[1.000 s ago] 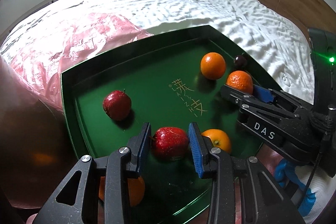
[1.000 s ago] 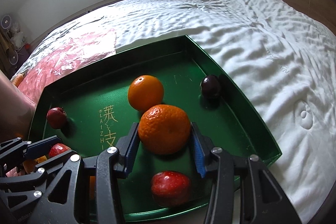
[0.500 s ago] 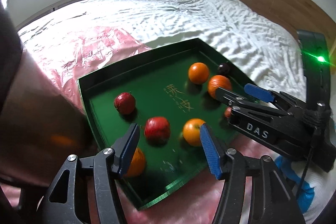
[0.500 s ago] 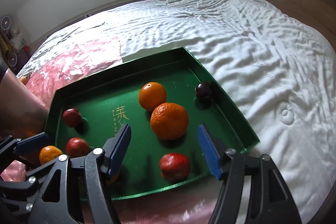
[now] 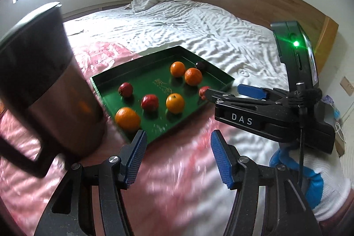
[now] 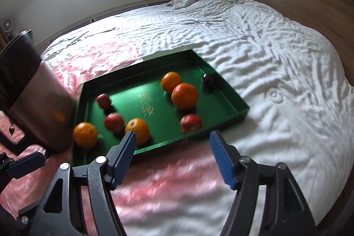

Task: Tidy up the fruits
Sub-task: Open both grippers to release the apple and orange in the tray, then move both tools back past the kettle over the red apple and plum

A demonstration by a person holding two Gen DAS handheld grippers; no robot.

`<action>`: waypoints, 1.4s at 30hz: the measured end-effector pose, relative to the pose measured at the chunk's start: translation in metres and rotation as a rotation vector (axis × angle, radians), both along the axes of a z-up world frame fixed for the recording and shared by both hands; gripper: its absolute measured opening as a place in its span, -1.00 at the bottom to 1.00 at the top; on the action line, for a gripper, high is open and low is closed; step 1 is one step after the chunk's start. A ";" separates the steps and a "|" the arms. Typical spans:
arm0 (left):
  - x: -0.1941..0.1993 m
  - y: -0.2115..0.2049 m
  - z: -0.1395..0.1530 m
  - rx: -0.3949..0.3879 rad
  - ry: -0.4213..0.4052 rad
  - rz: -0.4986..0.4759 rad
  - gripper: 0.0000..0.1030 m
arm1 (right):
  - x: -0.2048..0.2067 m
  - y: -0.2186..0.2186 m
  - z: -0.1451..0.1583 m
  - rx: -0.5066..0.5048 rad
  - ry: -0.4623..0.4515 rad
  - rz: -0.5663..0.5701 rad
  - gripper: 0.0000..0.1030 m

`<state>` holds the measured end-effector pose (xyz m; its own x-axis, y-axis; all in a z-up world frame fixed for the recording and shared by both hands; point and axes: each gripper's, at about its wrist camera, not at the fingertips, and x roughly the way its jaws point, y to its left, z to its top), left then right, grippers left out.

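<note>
The bed (image 6: pixel 254 41) carries the green tray (image 6: pixel 232 101), the landmark here. Just left of the tray stands a dark metal jug (image 5: pixel 44 81). Both claws have pulled back off the tray since a second ago: the left claw (image 5: pixel 177 160) let go of a red apple (image 5: pixel 150 102) and the right claw (image 6: pixel 174 158) released an orange (image 6: pixel 184 95); both now hang open and empty, short of the tray's near rim. Every fruit lies inside the tray, four oranges, three red apples, one dark plum (image 6: pixel 208 79) at its far right wall. I judge the sorting is finished or nearly so.
</note>
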<state>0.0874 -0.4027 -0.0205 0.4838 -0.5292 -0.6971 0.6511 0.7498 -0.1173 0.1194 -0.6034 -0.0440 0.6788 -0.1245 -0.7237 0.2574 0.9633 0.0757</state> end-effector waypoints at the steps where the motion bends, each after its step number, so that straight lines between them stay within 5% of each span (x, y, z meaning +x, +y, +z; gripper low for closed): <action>1: -0.005 0.005 0.002 -0.002 0.000 0.001 0.05 | -0.005 0.004 0.001 -0.003 0.002 0.001 1.00; 20: -0.074 0.132 0.017 0.003 -0.053 0.144 0.17 | -0.089 0.114 0.025 0.006 -0.020 0.065 1.00; 42: -0.076 0.275 0.014 0.000 -0.070 0.332 0.38 | -0.109 0.255 0.030 0.020 -0.038 0.264 1.00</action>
<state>0.0112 -0.1275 -0.0066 0.6764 -0.3347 -0.6561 0.3779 0.9223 -0.0809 0.0103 -0.3487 -0.0138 0.7128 0.0743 -0.6975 -0.0058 0.9950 0.1000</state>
